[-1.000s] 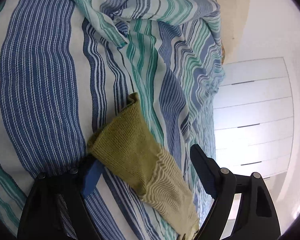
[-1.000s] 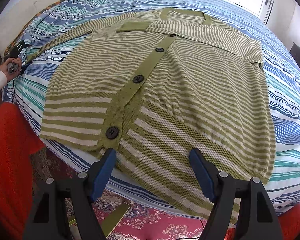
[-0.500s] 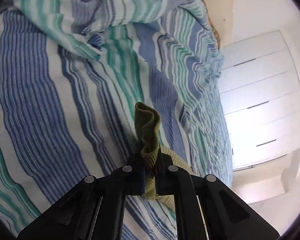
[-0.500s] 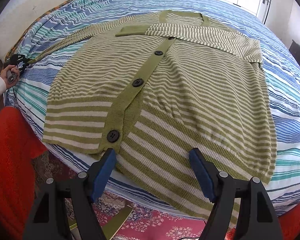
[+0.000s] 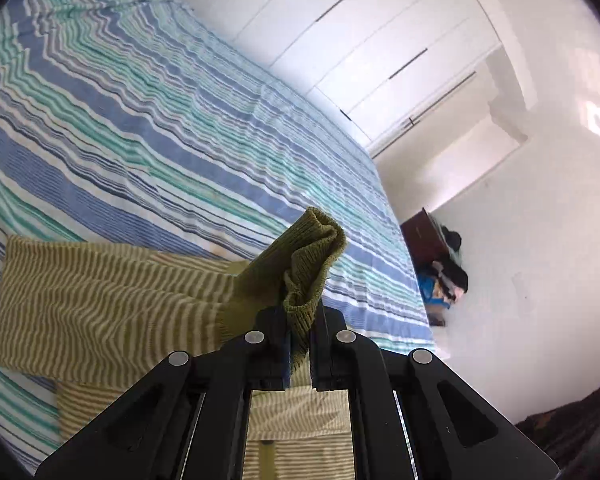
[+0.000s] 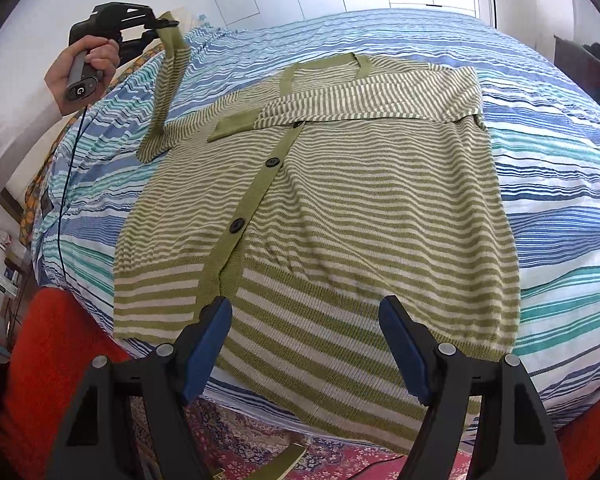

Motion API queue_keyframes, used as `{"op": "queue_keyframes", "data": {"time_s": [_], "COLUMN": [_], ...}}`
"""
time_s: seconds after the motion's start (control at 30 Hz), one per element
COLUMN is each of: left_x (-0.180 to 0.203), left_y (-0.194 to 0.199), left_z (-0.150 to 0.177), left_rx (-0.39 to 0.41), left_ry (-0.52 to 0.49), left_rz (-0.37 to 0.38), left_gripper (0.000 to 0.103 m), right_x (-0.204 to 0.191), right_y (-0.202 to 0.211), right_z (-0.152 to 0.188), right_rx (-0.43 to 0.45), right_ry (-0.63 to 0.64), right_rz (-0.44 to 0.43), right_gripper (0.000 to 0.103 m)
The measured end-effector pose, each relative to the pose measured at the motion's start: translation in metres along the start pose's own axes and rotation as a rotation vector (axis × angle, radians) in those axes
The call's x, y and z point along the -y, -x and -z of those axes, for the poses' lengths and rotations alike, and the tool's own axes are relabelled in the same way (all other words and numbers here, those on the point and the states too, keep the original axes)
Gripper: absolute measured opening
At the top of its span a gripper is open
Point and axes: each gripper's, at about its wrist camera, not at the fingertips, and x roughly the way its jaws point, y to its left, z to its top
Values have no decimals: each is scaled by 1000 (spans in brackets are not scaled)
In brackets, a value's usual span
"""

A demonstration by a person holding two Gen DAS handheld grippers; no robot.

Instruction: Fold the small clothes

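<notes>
A green and cream striped cardigan (image 6: 340, 208) lies flat, buttoned, on the striped bed. Its right sleeve (image 6: 364, 100) is folded across the chest. My left gripper (image 5: 300, 320) is shut on the solid green cuff (image 5: 304, 256) of the other sleeve. In the right wrist view the left gripper (image 6: 162, 24) holds that sleeve (image 6: 166, 92) lifted high above the bed at the far left. My right gripper (image 6: 306, 344) is open and empty, hovering over the cardigan's hem at the near bed edge.
The bed has a blue, teal and white striped cover (image 6: 560, 184). White wardrobe doors (image 5: 360, 40) stand beyond it. A dark cabinet with clothes (image 5: 440, 256) sits by the wall. A red patterned rug (image 6: 260, 440) lies below the bed edge.
The left gripper closed on the sleeve cuff, then lifted it up off the bed and swung toward the cardigan body. The right gripper stayed open over the hem.
</notes>
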Motion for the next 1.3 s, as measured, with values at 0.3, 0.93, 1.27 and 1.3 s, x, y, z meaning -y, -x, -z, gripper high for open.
{"op": "queue_keyframes", "data": {"time_s": [0.3, 0.93, 1.27, 1.3], "left_x": [82, -26, -176, -184], "left_y": [-145, -19, 130, 141], "left_z": [126, 124, 173, 182], "left_rx": [-267, -225, -31, -8], "left_ry": [-87, -204, 1, 31], "left_rz": [-52, -325, -565, -570], "left_gripper": [4, 88, 88, 88], "right_x": [33, 63, 106, 115], "right_y": [15, 42, 26, 2], "right_z": [0, -22, -218, -232], "right_rx": [38, 24, 16, 8], "right_ry": [-139, -282, -263, -230], "right_rz": [-84, -202, -295, -195], "right_gripper": [76, 76, 76, 75]}}
